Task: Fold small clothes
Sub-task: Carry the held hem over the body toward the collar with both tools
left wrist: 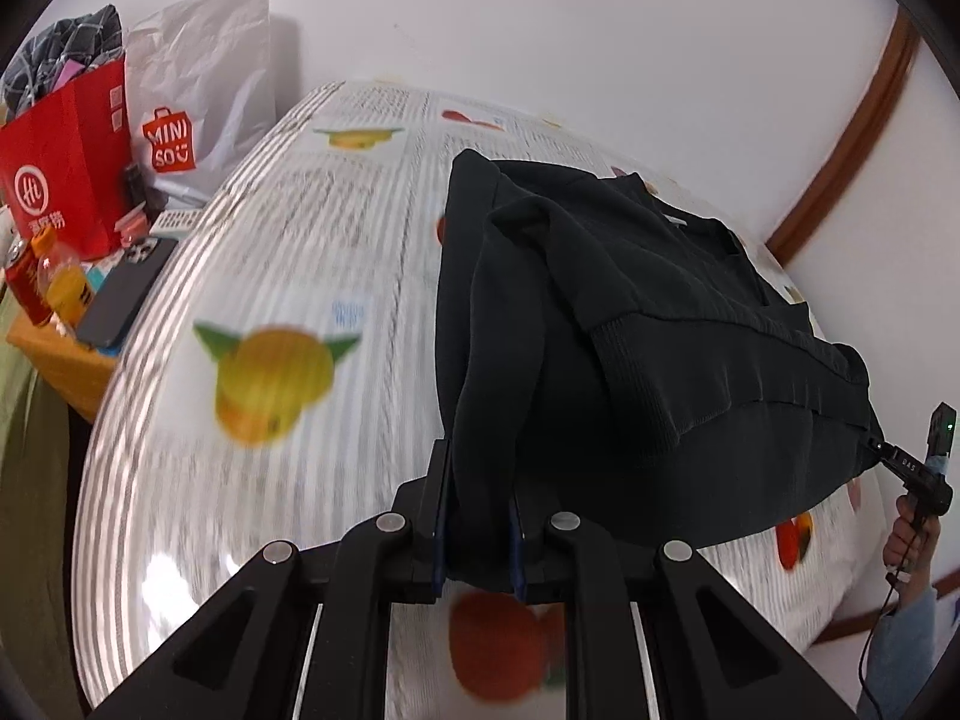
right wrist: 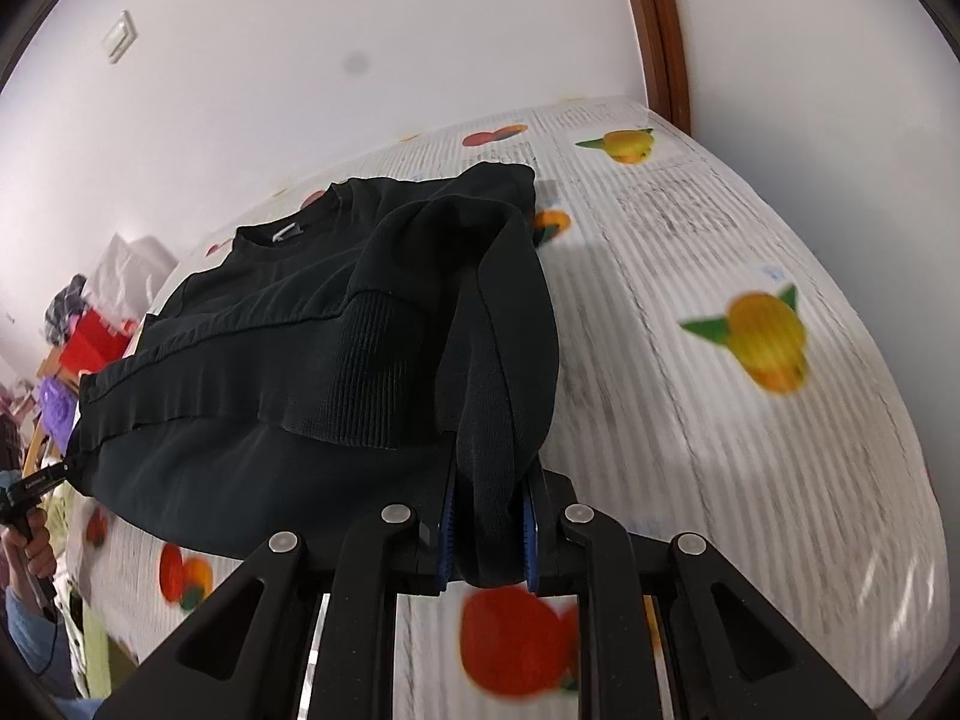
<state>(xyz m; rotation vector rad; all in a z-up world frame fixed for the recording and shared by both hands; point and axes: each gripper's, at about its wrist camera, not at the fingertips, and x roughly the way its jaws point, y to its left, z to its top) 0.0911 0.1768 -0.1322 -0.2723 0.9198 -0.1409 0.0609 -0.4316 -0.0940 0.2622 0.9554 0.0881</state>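
A black sweater (left wrist: 630, 312) lies on the table's fruit-print cloth (left wrist: 288, 240) with its collar (right wrist: 282, 234) at the far side. A ribbed cuff (right wrist: 366, 360) is folded across its front. The near edge hangs lifted off the cloth, stretched between both grippers. My left gripper (left wrist: 477, 498) is shut on a bunched corner of the sweater. Far right in the left wrist view, my right gripper (left wrist: 882, 450) pinches the other corner. In the right wrist view, my right gripper (right wrist: 489, 510) is shut on thick folds of the sweater (right wrist: 288, 324), and the left gripper (right wrist: 66, 468) shows far left.
A wooden side table (left wrist: 60, 360) left of the cloth carries a red paper bag (left wrist: 66, 180), a white Miniso bag (left wrist: 198, 96), a dark phone (left wrist: 120, 294) and bottles (left wrist: 60, 282). White walls and a brown door frame (right wrist: 660, 30) close in behind. A person's hand (left wrist: 912, 534) grips the right handle.
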